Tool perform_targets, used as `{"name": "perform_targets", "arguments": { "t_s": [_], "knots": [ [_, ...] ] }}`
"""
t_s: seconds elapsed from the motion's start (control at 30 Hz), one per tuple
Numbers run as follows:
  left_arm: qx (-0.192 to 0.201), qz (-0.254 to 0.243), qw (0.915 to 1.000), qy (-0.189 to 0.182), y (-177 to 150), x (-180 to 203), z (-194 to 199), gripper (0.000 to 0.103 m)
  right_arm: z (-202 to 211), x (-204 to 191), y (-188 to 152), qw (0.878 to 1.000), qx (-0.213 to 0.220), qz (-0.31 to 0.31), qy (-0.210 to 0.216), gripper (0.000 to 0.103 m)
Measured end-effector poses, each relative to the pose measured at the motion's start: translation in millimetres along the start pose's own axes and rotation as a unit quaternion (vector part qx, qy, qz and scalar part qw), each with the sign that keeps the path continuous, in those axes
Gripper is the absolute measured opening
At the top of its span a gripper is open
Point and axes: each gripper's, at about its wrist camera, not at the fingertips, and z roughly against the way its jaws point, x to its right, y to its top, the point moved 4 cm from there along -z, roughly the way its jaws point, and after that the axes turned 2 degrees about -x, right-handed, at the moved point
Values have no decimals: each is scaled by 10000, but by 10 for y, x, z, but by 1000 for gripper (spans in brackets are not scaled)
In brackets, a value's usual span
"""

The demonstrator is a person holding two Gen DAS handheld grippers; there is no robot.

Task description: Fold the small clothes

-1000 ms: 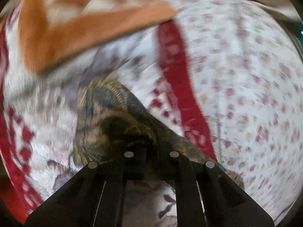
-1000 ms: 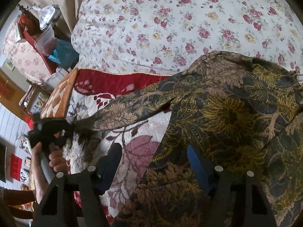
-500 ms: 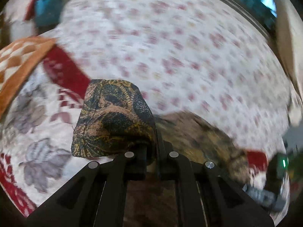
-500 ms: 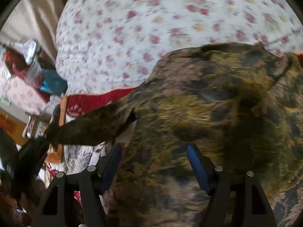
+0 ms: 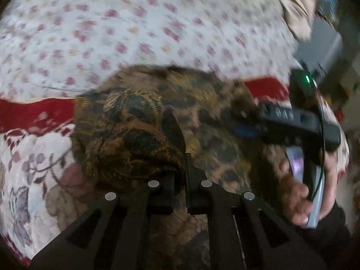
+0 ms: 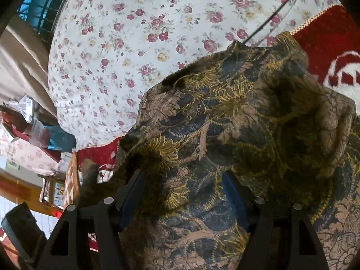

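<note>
One brown-gold garment (image 6: 225, 121) (rumpled)

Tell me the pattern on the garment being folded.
The garment is brown with dark blue and mustard-yellow batik-style flowers, clearest in the right wrist view.

I see a thin woven cloth garment (image 6: 225, 123), matt, printed in brown, gold and dark blue. It lies on a smooth cotton bed sheet (image 6: 135, 33) with small roses and a thicker, fuzzy red and white blanket (image 5: 27, 117). My left tongs (image 5: 180, 175) are matt black plastic with dull metal rivets; my right tongs (image 6: 186, 193) carry blue pads.
</note>
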Motion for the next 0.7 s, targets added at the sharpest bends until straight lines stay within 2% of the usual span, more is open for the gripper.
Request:
{"name": "perform_targets", "arguments": {
  "t_s": [0.2, 0.33, 0.47, 0.53, 0.7],
  "knots": [
    [-160, -491, 9985, -198, -70, 223, -87, 6, 9, 89, -48, 9996, -49, -121, 247, 70],
    [-186, -755, 9951, -617, -138, 351, -61, 6, 125, 110, -13, 9991, 12, -130, 415, 70],
    [-336, -1295, 9894, -562, -259, 556, -136, 6, 248, 143, 13, 9986, 5, -119, 519, 70],
    [-467, -1629, 9846, -441, -350, 672, -201, 6, 253, 149, 5, 9983, -126, 15, 576, 70],
    [-603, -1976, 9774, -455, -518, 797, -270, 7, 108, 235, -18, 9963, -548, 18, 665, 70]
  ]
}}
